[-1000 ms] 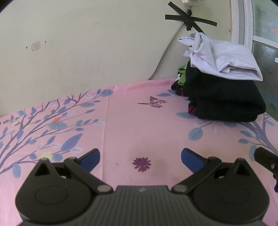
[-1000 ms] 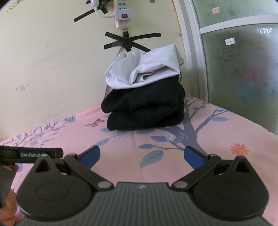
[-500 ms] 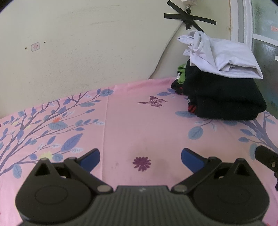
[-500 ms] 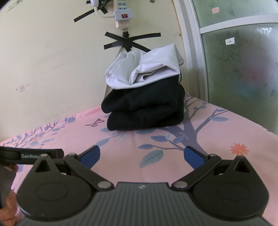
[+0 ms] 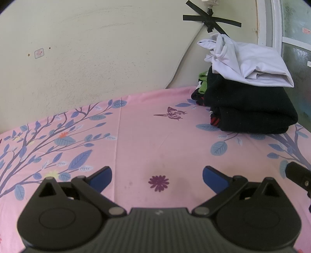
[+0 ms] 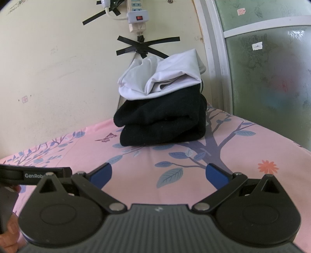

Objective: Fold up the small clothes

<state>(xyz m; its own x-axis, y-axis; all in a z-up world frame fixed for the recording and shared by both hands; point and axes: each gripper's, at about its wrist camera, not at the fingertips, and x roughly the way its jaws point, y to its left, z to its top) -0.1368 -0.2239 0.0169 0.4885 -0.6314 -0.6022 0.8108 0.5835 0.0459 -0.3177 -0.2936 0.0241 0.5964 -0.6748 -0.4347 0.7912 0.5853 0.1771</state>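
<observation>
White garment [image 6: 161, 77] atop black stack [image 6: 163, 124], wall-side

you're over a pink sheet [image 5: 147, 136] printed with blue-leaved branches, a purple flower [image 5: 158, 183] and a small butterfly [image 5: 172, 114]. behind it stands a cream wall [image 5: 97, 58] with a small sticker [image 5: 38, 53]. a power strip [image 6: 137, 17] hangs high on that wall, its cord [image 5: 184, 58] held by crossed black tape [image 6: 144, 46]. to your right there's a white frame [image 6: 215, 58] around green patterned glass [image 6: 272, 77] that carries a few small stickers.
</observation>
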